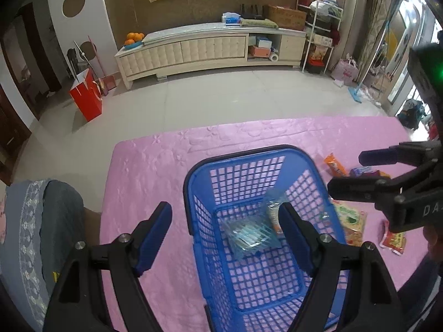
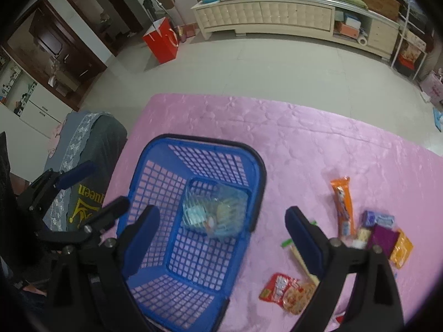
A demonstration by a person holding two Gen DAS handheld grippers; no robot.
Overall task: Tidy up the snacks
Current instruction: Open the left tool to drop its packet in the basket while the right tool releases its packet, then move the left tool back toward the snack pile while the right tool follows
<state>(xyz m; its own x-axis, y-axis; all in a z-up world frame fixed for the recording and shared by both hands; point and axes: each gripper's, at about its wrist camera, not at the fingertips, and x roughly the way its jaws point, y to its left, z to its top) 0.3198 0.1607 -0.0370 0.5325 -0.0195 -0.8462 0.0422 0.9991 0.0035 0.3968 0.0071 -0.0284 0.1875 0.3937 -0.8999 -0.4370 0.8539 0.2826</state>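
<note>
A blue mesh basket [image 1: 191, 182] stands on the pink tablecloth [image 1: 155, 166]. Clear bluish snack packets [image 1: 249, 238] lie on its bottom. My left gripper [image 1: 224, 215] is open and straddles the basket's left wall, gripping nothing. My right gripper [image 2: 221, 215] hangs open above the basket [image 2: 260, 171] and the packets [image 2: 216, 215], with nothing between its pads. Loose snacks lie to the basket's right: an orange bar [image 2: 343, 204], purple packets [image 2: 379, 218], a red packet [image 2: 279, 290] and a yellow-orange packet [image 2: 401, 251]. A further packet is partly hidden behind the right finger.
A seat with a dark garment and a lace cover [image 2: 91, 144] stands against the table's left edge. Beyond the table's far edge are tiled floor, a red paper bag [image 2: 162, 41] and a long cream cabinet [image 2: 277, 13].
</note>
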